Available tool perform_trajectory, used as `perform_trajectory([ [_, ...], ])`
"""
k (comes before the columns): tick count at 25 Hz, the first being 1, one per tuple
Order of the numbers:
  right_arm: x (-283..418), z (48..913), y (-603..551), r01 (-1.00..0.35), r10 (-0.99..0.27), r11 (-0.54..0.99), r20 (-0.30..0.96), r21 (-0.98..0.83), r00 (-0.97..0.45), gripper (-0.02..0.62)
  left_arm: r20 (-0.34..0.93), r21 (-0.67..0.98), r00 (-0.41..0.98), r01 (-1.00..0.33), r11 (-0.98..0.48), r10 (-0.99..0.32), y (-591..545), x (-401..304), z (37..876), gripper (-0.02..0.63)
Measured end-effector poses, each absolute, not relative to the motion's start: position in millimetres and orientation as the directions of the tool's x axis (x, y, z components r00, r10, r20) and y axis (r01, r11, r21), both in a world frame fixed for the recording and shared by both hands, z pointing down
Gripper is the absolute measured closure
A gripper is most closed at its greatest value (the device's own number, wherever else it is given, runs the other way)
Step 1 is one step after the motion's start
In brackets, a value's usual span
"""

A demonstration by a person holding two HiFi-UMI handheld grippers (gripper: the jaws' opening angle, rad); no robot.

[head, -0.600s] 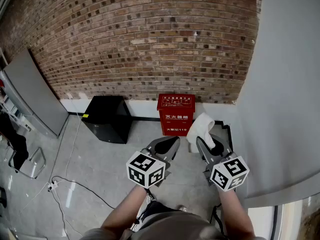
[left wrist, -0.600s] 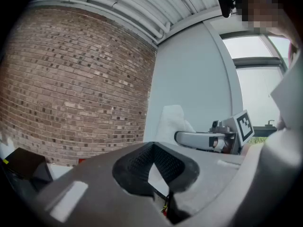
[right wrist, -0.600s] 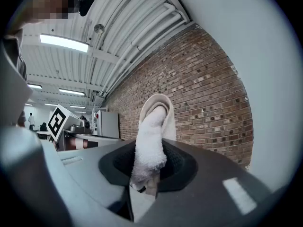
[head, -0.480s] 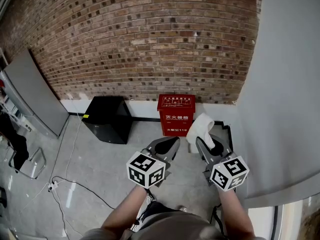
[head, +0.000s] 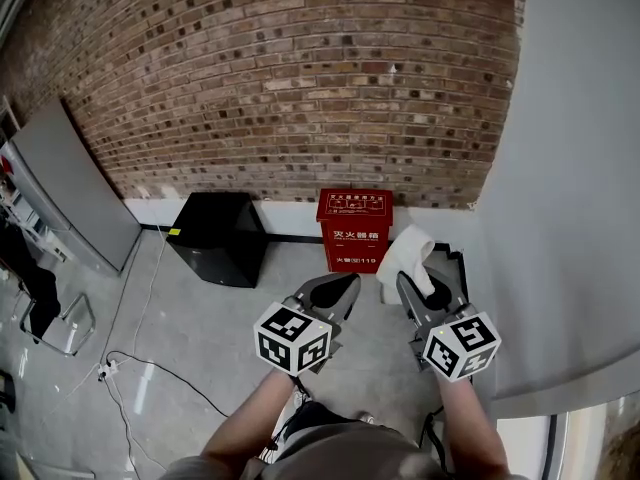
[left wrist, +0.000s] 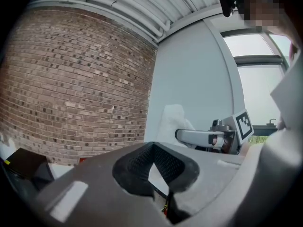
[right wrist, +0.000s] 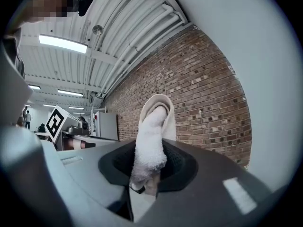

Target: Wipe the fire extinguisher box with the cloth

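Note:
The red fire extinguisher box [head: 354,230] stands on the floor against the brick wall, ahead of both grippers. My right gripper [head: 413,284] is shut on a white cloth [head: 408,256], which sticks up past its jaws and hangs just right of the box, apart from it. In the right gripper view the cloth [right wrist: 151,141] fills the gap between the dark pads [right wrist: 177,167]. My left gripper [head: 343,286] is held level beside it, jaws together and empty. From the left gripper view, the cloth [left wrist: 173,122] and the right gripper [left wrist: 201,137] show at the right.
A black cabinet [head: 218,238] stands left of the red box against the brick wall [head: 300,88]. A grey wall [head: 570,198] rises close on the right. A grey panel [head: 70,183] leans at the left, and a cable [head: 150,368] trails over the floor.
Almost nothing: the head view has shifted a few pixels, and both grippers and the cloth keep their places.

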State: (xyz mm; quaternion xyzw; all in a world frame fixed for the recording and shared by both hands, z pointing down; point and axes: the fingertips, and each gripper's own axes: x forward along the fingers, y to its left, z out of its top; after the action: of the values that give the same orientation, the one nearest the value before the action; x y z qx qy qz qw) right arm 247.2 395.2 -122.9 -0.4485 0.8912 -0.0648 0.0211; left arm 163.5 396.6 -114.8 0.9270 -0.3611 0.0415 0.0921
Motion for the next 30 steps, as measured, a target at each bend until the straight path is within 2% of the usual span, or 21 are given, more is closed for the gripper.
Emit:
perform_trajectory([
  [16,250,-93,329,-0.795,-0.803,0.576,0.051,-0.189,-0.594,0.483,0.188,0.172,0.718,-0.696,-0.697,-0.67,337,146,-83,0.606],
  [30,184,-65,131,-0.838,-0.826,0.521,0.15,-0.165,-0.543,0.483,0.186,0.243,0.753,-0.658,-0.713,-0.631,131,71,-54,0.606],
])
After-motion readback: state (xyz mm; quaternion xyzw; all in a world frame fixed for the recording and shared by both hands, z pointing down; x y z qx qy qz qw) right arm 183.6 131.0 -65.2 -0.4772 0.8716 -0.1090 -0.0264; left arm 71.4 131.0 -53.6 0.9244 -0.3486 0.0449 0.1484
